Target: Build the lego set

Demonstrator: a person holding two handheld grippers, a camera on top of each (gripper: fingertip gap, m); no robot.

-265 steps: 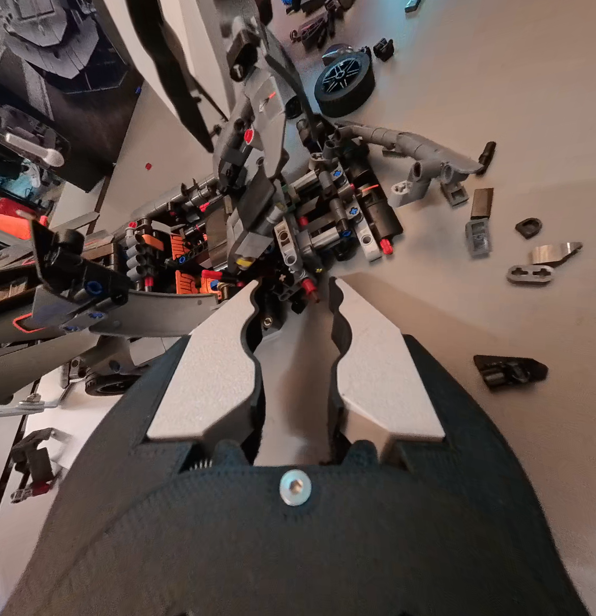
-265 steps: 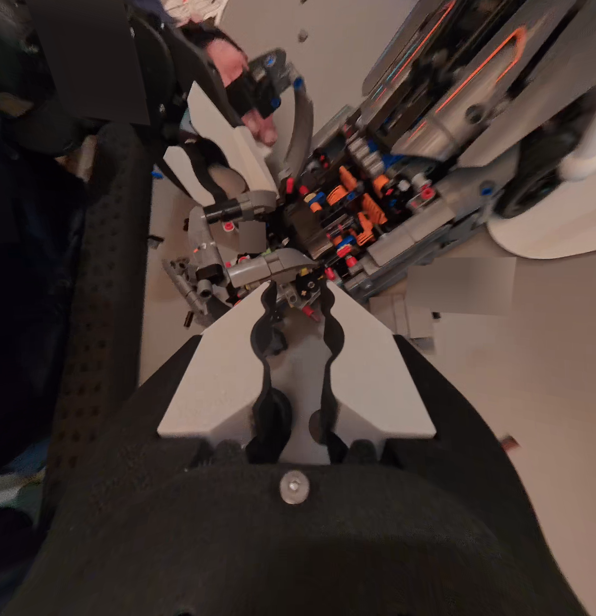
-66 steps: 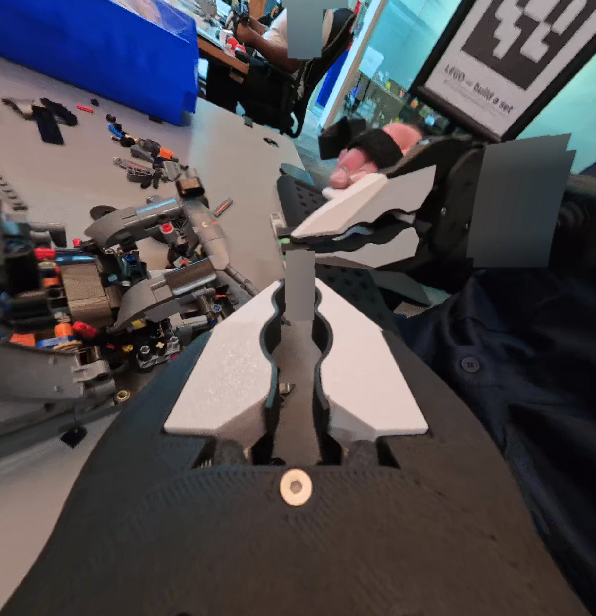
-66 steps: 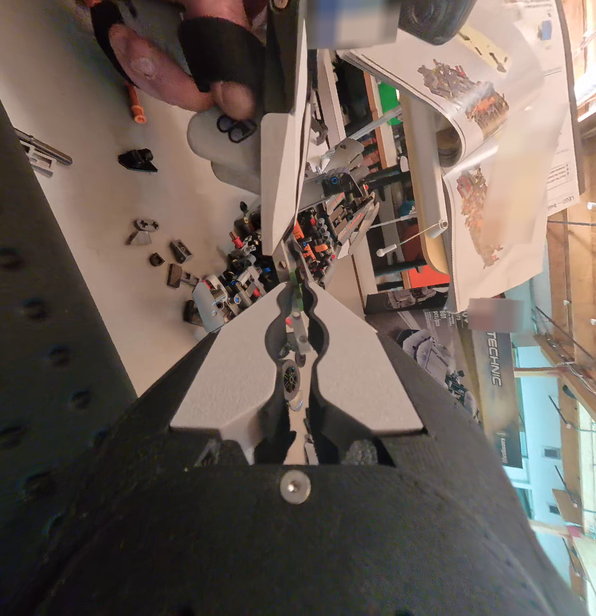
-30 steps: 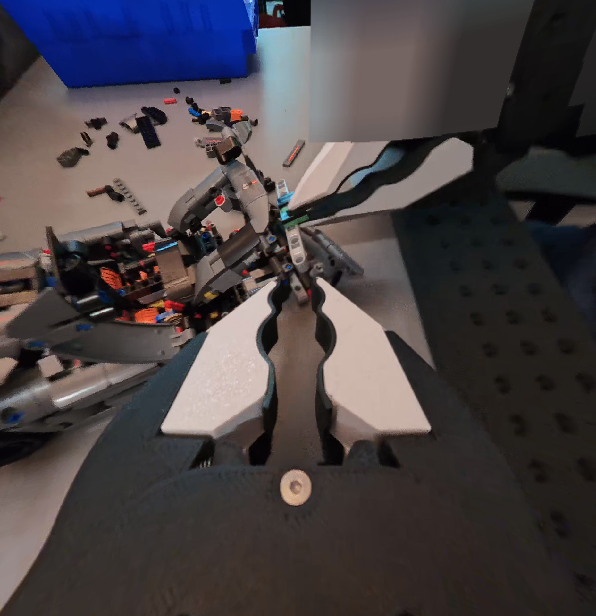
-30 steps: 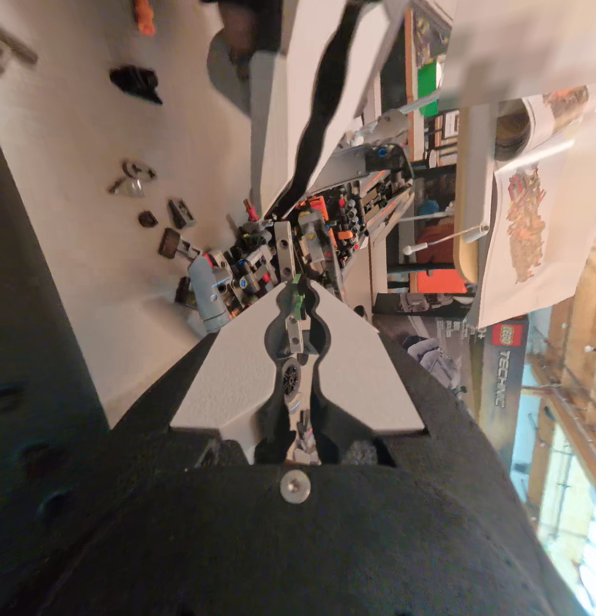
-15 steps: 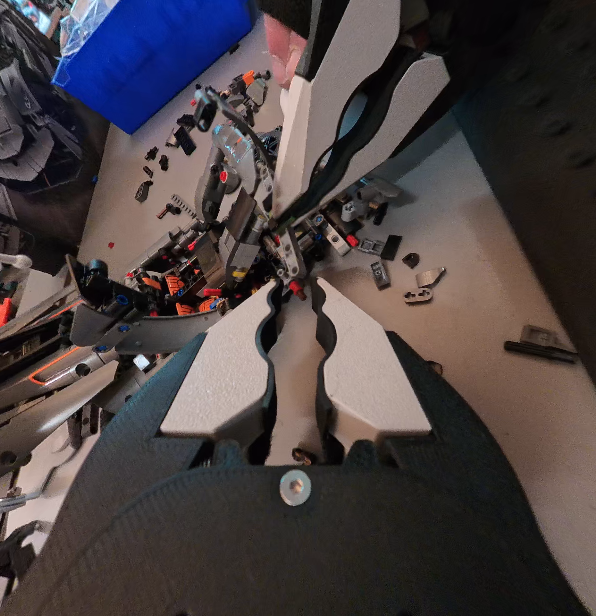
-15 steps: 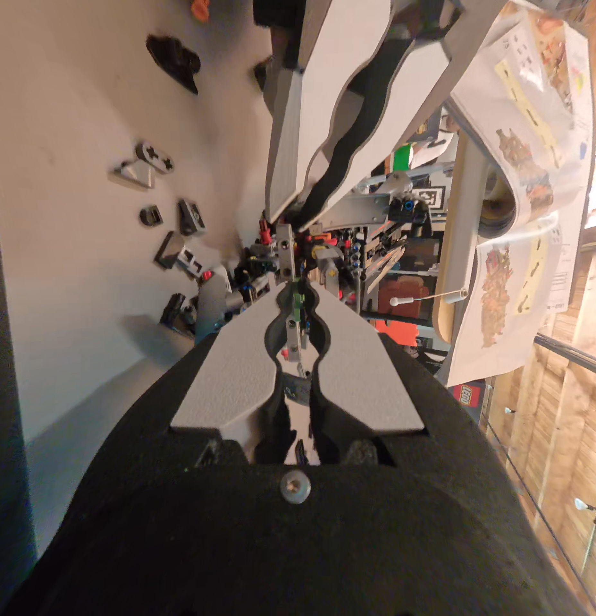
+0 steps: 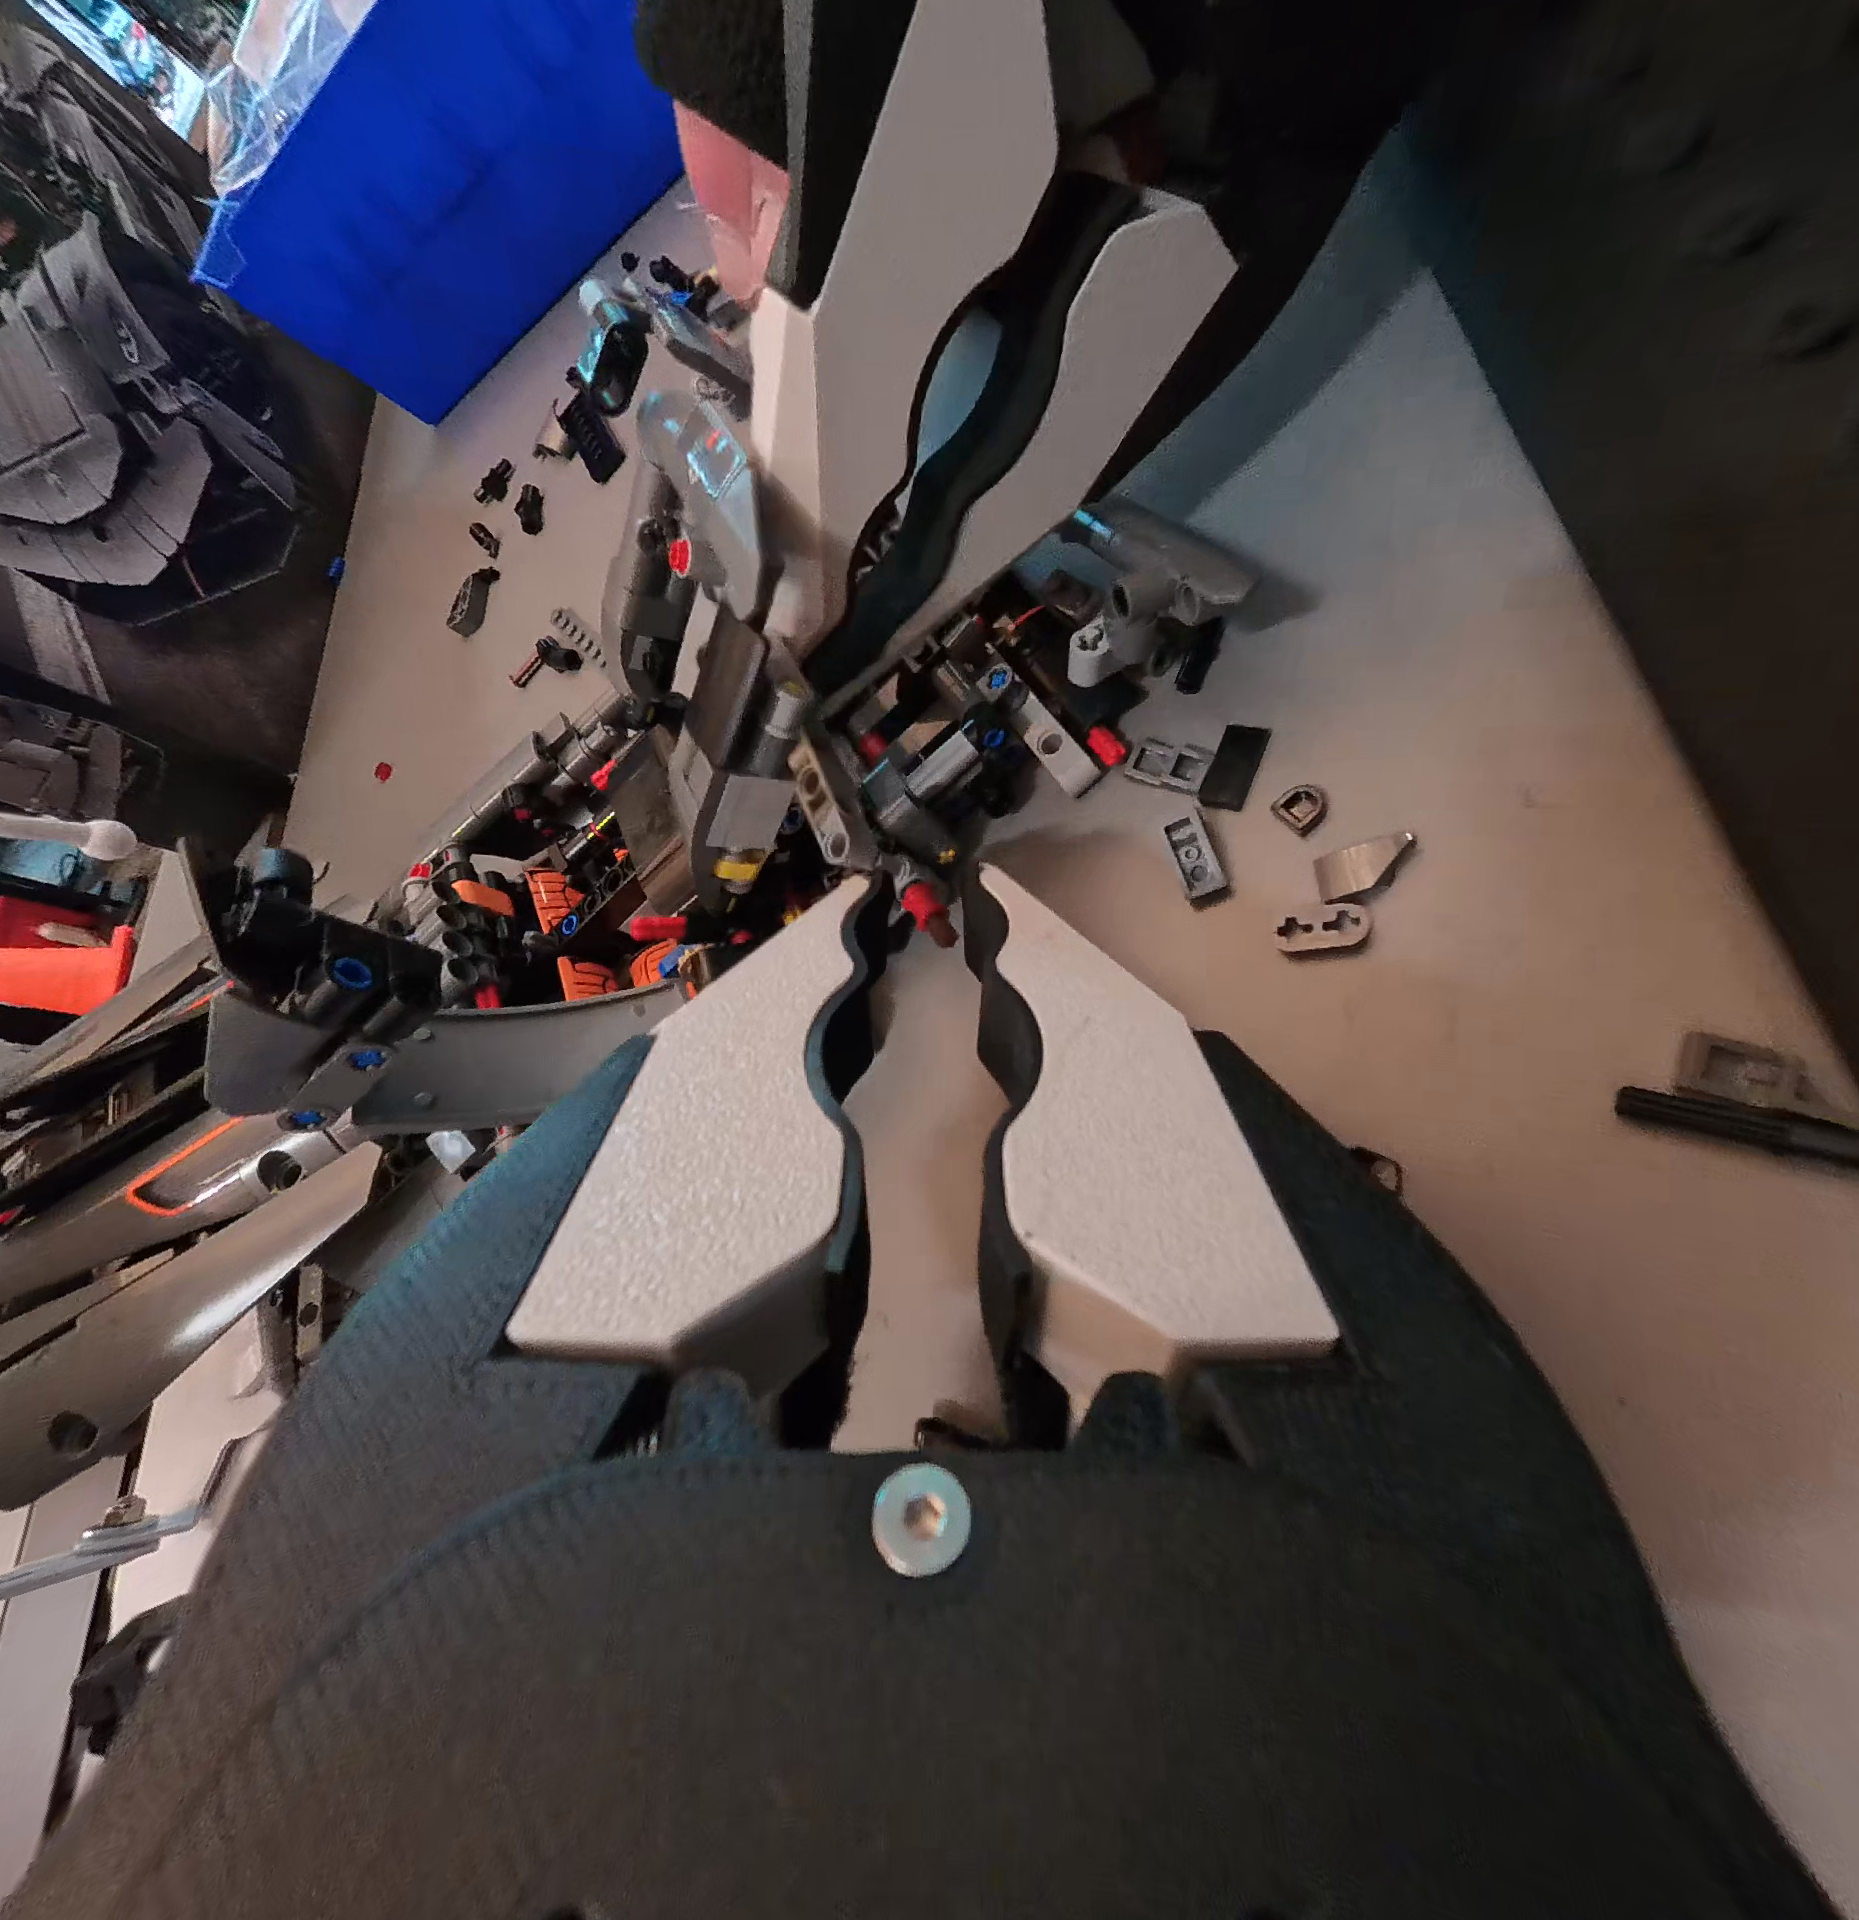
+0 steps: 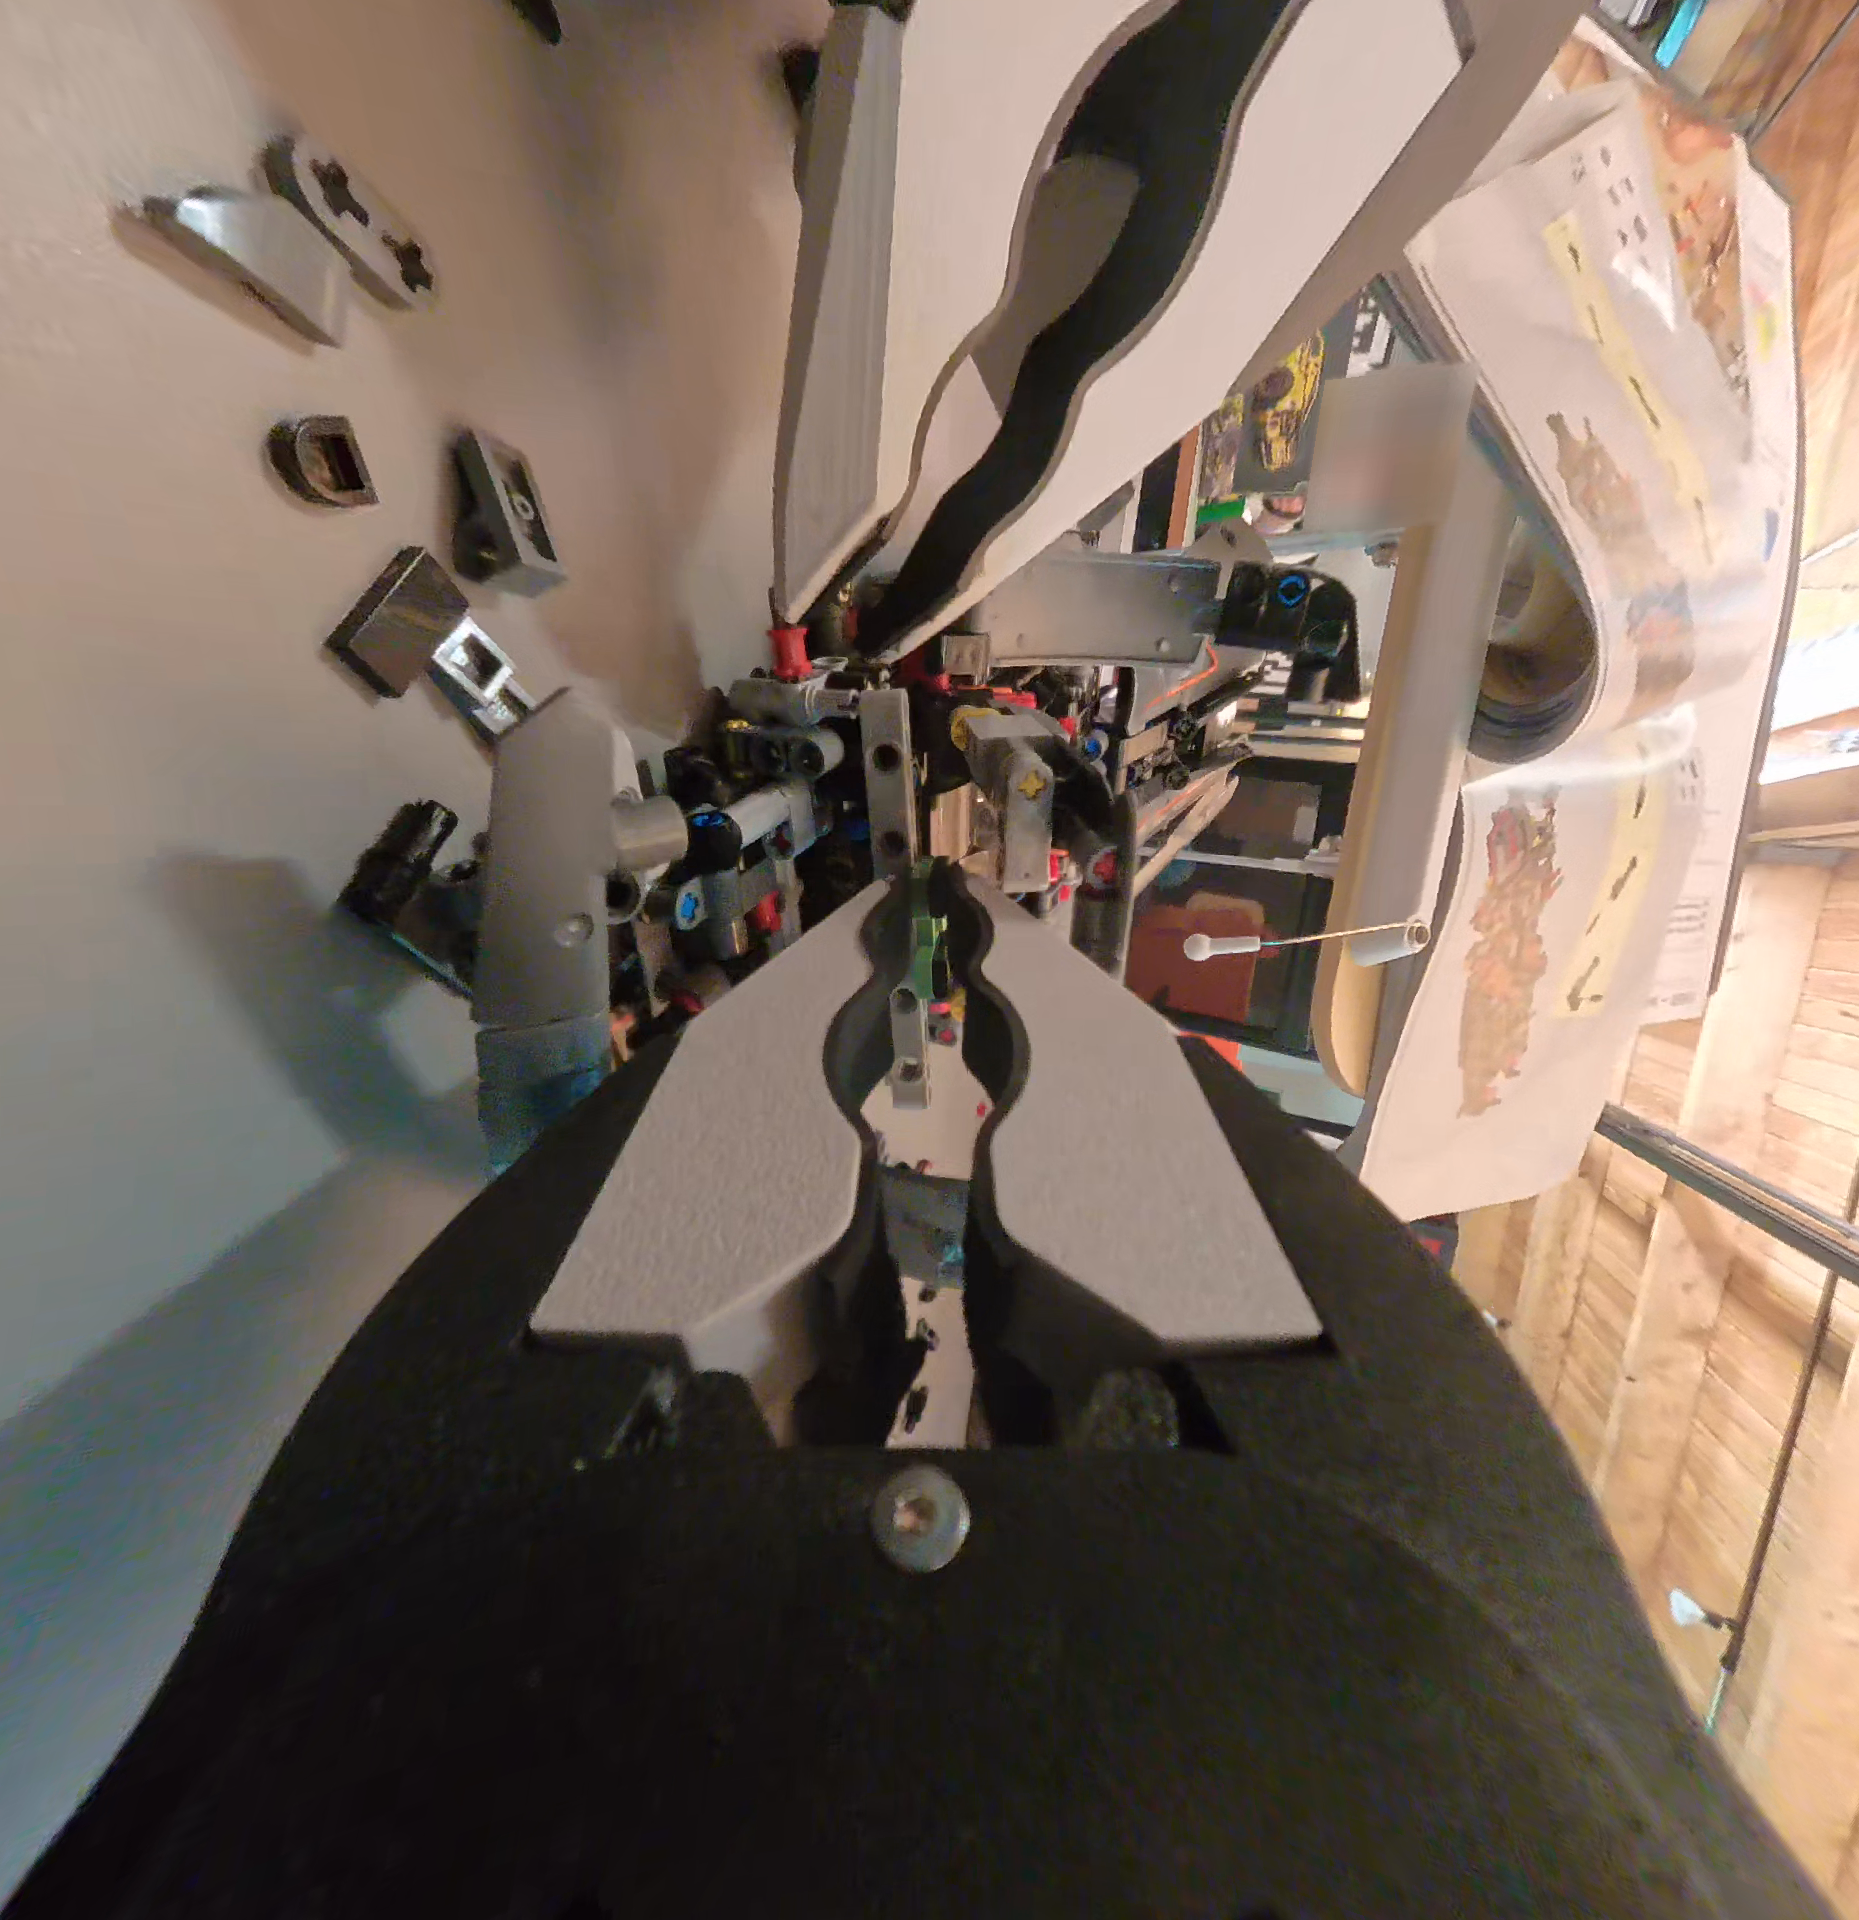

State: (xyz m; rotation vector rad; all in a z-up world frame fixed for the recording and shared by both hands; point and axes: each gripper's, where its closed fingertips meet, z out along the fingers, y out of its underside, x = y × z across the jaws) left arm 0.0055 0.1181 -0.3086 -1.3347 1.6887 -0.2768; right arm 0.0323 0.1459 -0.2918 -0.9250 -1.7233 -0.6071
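The part-built grey and black Technic car, with orange and red bits inside, lies on the pale table. My left gripper is at its near edge. Its fingers stand slightly apart, with a red pin of the model loose between the tips. My right gripper is shut on a small light grey beam with a green piece at its front end. It presses this against a grey holed beam of the model. The right gripper also shows in the left wrist view, coming in from above.
Loose parts lie on the table right of the model: a small grey plate, a grey link, a curved grey piece and a black axle. A blue bin stands at the back. An open instruction booklet hangs at the right. About 5 cm separates my left fingertips from my right. From the left gripper's tips to the small grey plate is close to 4 cm. My right wrist view looks at it from another angle.
Both grippers came down from mid-air to the model. In the last half second the right gripper carried its beam in against the model. The left gripper moved closer.
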